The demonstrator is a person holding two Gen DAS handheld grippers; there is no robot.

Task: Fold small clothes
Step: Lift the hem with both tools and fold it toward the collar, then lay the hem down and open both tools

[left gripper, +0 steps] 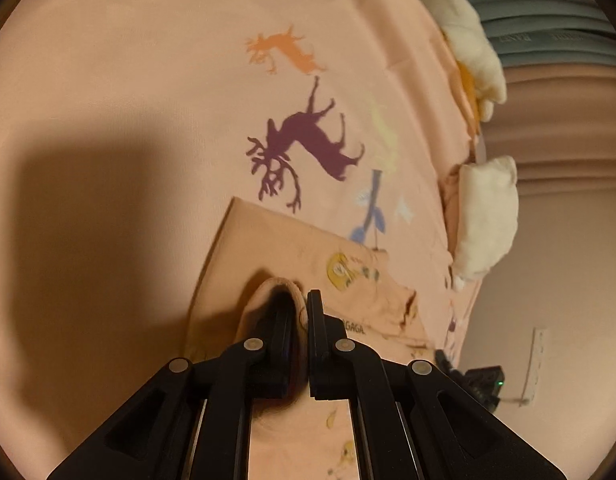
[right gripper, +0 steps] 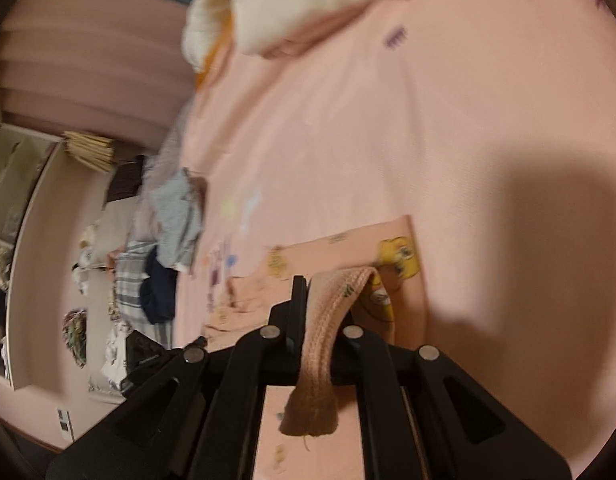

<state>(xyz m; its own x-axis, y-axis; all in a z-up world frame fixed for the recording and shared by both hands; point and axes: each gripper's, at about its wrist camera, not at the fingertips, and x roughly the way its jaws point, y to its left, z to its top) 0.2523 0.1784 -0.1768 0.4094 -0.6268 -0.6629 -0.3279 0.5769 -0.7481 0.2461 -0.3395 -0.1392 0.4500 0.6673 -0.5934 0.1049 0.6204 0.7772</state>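
The left hand-held gripper [left gripper: 304, 312] is pinched tight on the ribbed hem of a small peach garment [left gripper: 292, 248], a child's piece printed with little yellow cartoon birds. The hem curls up in a loop around its left finger, and the rest of the garment lies flat on the bed just ahead of and beneath the fingers, one straight edge running away to the upper left.

The right hand-held gripper [right gripper: 327, 292] has its jaws nearly together around a ribbed band of the same peach garment [right gripper: 347, 248]. The band arches over between the fingers and hangs back towards the camera, with its frayed end dangling below. The printed body of the garment lies just ahead of this gripper and to its right.

Everything rests on a bed covered by a peach sheet [left gripper: 148, 80] printed with deer silhouettes; a purple deer [left gripper: 304, 140] sits just beyond the garment from the left gripper. Further on, to that gripper's right, cream folded cloths [left gripper: 487, 216] lie along the bed's edge. Far to the left of the right gripper, a heap of mixed clothes [right gripper: 172, 216] sits at the bed's other side, blurred.
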